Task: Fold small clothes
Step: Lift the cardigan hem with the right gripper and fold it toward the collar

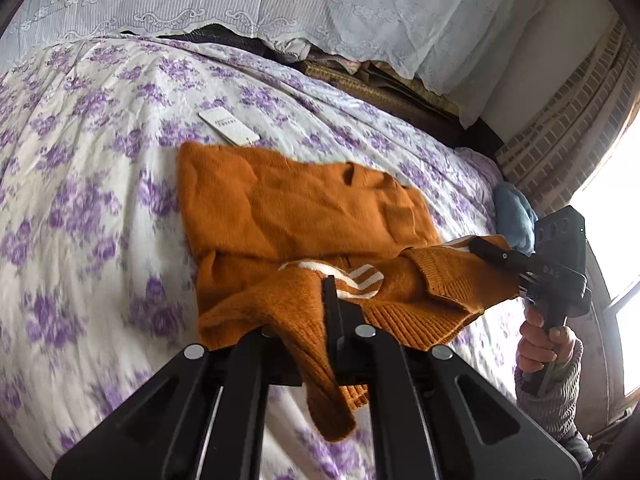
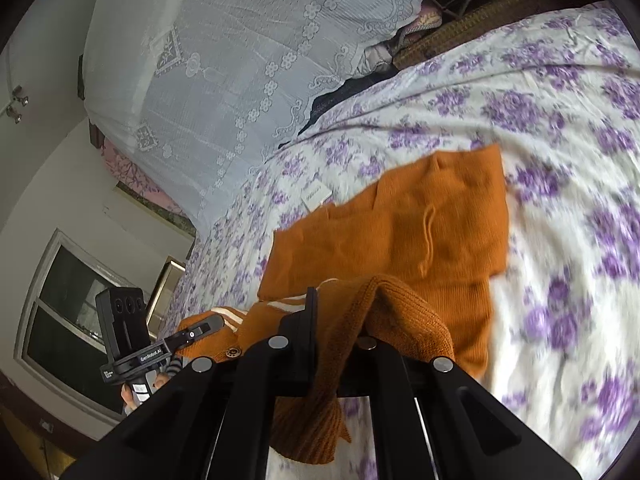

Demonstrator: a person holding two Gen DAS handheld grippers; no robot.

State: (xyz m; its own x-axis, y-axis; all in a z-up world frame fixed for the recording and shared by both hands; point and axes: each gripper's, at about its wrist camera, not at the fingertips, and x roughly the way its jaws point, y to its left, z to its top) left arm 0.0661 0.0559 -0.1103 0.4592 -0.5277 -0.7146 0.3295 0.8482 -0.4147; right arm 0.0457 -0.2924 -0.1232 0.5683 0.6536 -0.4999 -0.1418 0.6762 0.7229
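An orange knit sweater (image 1: 280,208) with white stripes lies on a bed sheet with purple flowers (image 1: 80,160). Its near edge is lifted off the sheet and hangs between both grippers. My left gripper (image 1: 330,284) is shut on the striped edge at the bottom of the left wrist view. My right gripper (image 1: 480,246), held by a hand (image 1: 540,344), is shut on the same edge further right. In the right wrist view the right gripper (image 2: 312,296) pinches a ribbed fold of the sweater (image 2: 400,232), and the left gripper (image 2: 216,322) grips the edge at the left.
A white card (image 1: 229,127) lies on the sheet just beyond the sweater. A blue cloth (image 1: 516,212) sits at the bed's right edge. A white lace cover (image 1: 320,0) hangs over piled things behind the bed. A window (image 2: 68,300) is in the wall at the left.
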